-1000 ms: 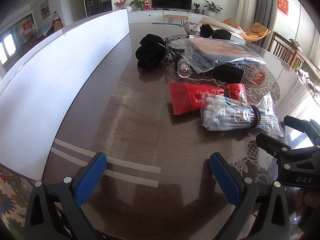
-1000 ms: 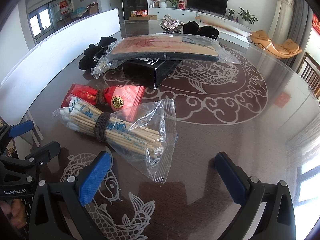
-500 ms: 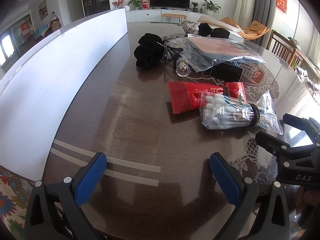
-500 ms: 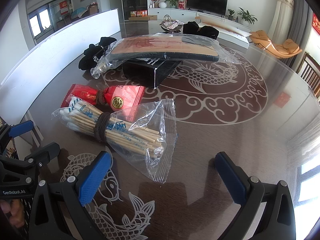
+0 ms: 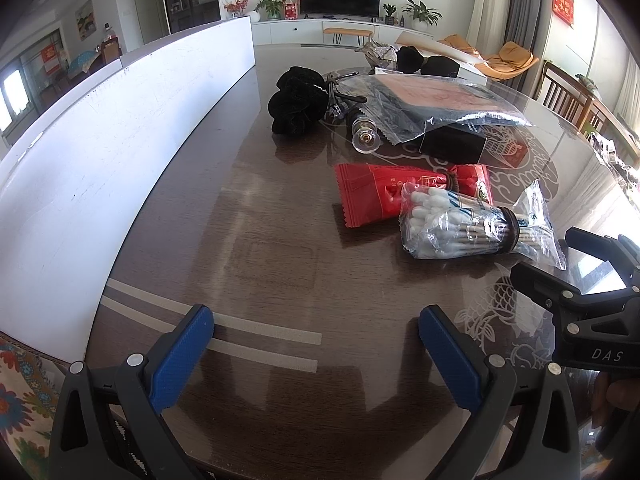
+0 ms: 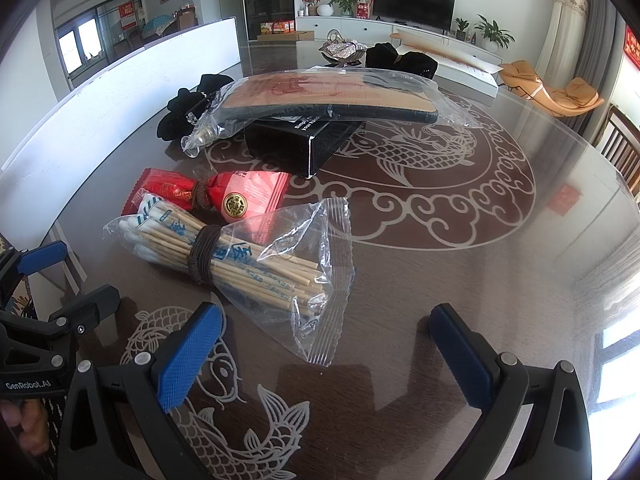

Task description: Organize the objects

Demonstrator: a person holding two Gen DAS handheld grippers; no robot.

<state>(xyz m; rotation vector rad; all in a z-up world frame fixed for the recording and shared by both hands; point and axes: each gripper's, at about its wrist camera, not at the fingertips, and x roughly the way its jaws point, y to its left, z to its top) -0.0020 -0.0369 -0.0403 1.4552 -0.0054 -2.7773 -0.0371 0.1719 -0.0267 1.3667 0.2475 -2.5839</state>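
Observation:
A clear bag of cotton swabs (image 6: pixel 224 256) (image 5: pixel 472 228), tied round with a dark band, lies on the dark glass-topped table (image 6: pixel 440 280). Behind it rests a red packet (image 6: pixel 224 196) (image 5: pixel 384 192) cinched with a band. Further back a black box (image 6: pixel 304 144) carries a bagged flat board (image 6: pixel 328 96) (image 5: pixel 436 100). A black fabric bundle (image 5: pixel 298 100) and a glass knob (image 5: pixel 364 140) lie at the left. My left gripper (image 5: pixel 316 352) is open over bare table. My right gripper (image 6: pixel 324 352) is open just in front of the swab bag's end, holding nothing.
A long white panel (image 5: pixel 100 152) runs along the table's left edge. More black items (image 6: pixel 400 56) and a foil bundle (image 6: pixel 340 46) sit at the far end. Wooden chairs (image 5: pixel 568 96) stand at the right. Each gripper appears in the other's view, held by a hand (image 6: pixel 28 424).
The left wrist view has shifted slightly, with the objects sitting a little lower in frame. The right gripper has stayed still. Both stay open.

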